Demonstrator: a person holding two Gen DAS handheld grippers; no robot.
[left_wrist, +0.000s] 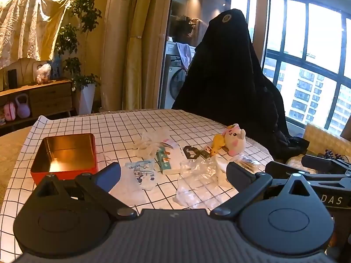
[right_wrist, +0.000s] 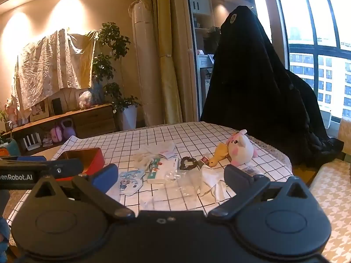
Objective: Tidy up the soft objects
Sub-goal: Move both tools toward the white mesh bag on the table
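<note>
A white and pink plush toy (left_wrist: 235,141) (right_wrist: 240,150) lies at the far right of the checked tablecloth (left_wrist: 122,122), next to a yellow soft duck (left_wrist: 217,144) (right_wrist: 219,153). A white cloth (right_wrist: 211,179) and crumpled clear bags (left_wrist: 197,175) lie near the front. An open red tin (left_wrist: 65,153) (right_wrist: 87,159) with a gold inside stands at the left. My left gripper (left_wrist: 173,171) is open and empty above the near table edge. My right gripper (right_wrist: 171,175) is open and empty, to the right of the left one.
A small white and green box (left_wrist: 170,160) (right_wrist: 163,169), a printed blue pouch (left_wrist: 142,171) (right_wrist: 128,180) and a dark heart-shaped piece (left_wrist: 192,152) (right_wrist: 188,163) lie mid-table. A chair draped in black cloth (left_wrist: 232,76) stands behind the table. A patterned seat (right_wrist: 331,197) is at the right.
</note>
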